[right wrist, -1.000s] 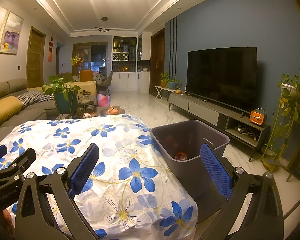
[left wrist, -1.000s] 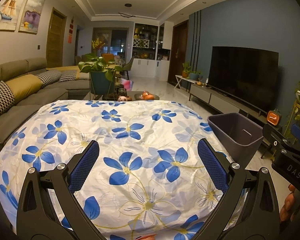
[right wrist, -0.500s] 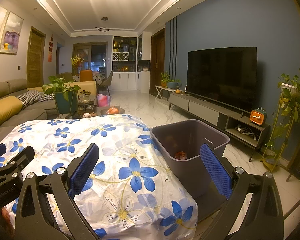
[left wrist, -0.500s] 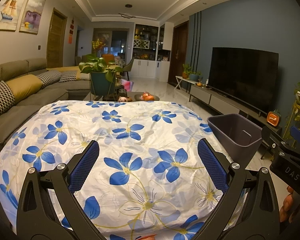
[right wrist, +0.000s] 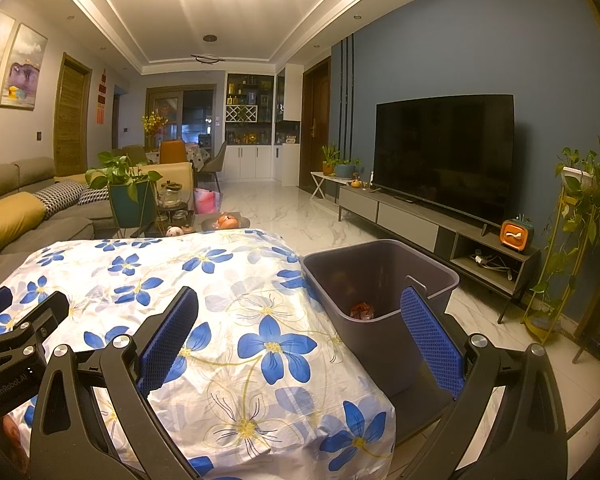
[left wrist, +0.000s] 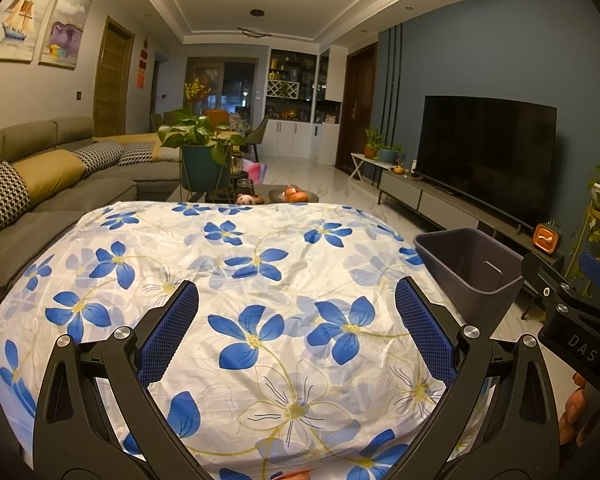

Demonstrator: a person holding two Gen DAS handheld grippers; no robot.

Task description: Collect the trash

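Observation:
A dark grey bin (right wrist: 380, 280) stands on the floor at the right edge of the table; it also shows in the left wrist view as the bin (left wrist: 470, 266). An orange crumpled scrap (right wrist: 362, 311) lies at its bottom. My left gripper (left wrist: 296, 320) hovers open over the flowered tablecloth (left wrist: 220, 280), nothing between its blue pads. My right gripper (right wrist: 300, 328) is open too, held over the table's right corner and the bin's near wall. A small orange bit (left wrist: 296, 473) peeks at the bottom edge of the left wrist view.
A grey sofa (left wrist: 40, 200) runs along the left. Beyond the table stand a potted plant (left wrist: 200, 152) and a low table with fruit (right wrist: 226, 222). A TV (right wrist: 444, 152) on a long cabinet lines the right wall, with a tall plant stand (right wrist: 580, 220) near it.
Both grippers have barely shifted; the view is almost the same. Both stay open.

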